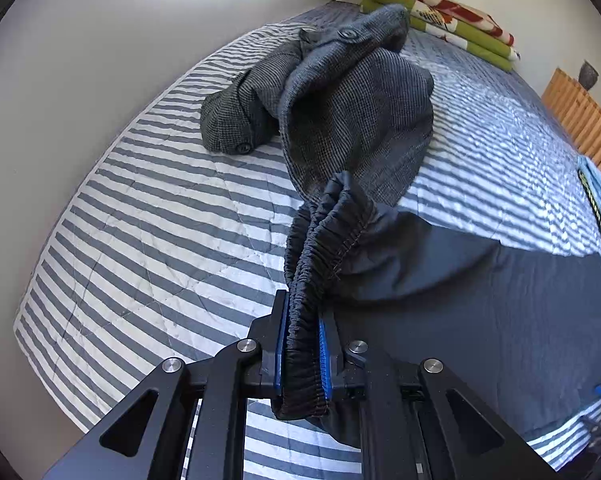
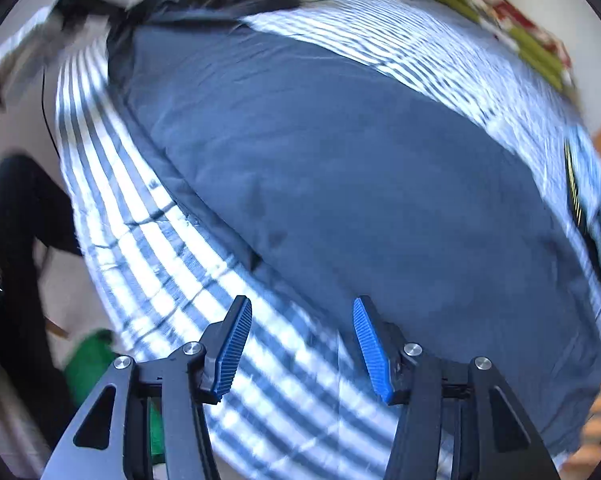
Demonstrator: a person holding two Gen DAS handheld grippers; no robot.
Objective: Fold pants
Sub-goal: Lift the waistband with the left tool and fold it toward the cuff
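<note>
Left hand-held gripper [image 1: 303, 354] clamps pants [image 1: 440, 280] over striped bedspread [image 1: 148, 216].

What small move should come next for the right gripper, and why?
Probably lower the right gripper onto the near edge of the pants and close. Its jaws stand open and empty above the striped bedcover, while the left gripper already clamps the waistband.
</note>
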